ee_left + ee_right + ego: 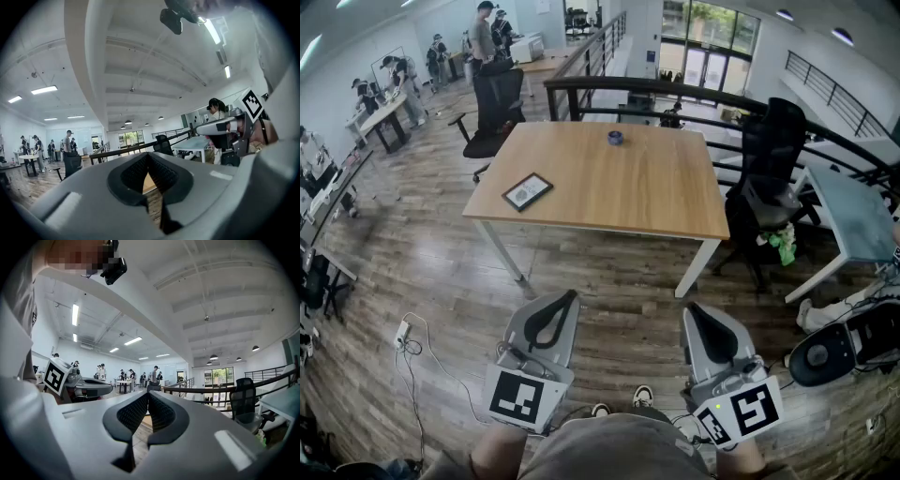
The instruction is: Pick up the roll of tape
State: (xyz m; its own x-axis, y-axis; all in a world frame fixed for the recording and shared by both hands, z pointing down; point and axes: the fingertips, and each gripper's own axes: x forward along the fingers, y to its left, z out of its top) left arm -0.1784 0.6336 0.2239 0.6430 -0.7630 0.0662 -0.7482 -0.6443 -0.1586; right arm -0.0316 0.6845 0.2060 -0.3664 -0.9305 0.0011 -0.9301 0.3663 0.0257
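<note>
A small blue roll of tape [615,138] lies near the far edge of the wooden table [609,192]. Both grippers hang low in the head view, well short of the table and over the wooden floor. My left gripper [573,294] is shut, its fingertips meeting with nothing between them, as the left gripper view [148,155] also shows. My right gripper [691,307] is shut and empty too, its pads touching [147,393]. Both point level towards the table. The tape does not show in either gripper view.
A black framed tablet [527,191] lies on the table's near left corner. Black office chairs stand at the far left [497,103] and right [769,178] of the table. A glass table [853,216] is at right, a railing [675,94] behind, a power strip [403,333] on the floor.
</note>
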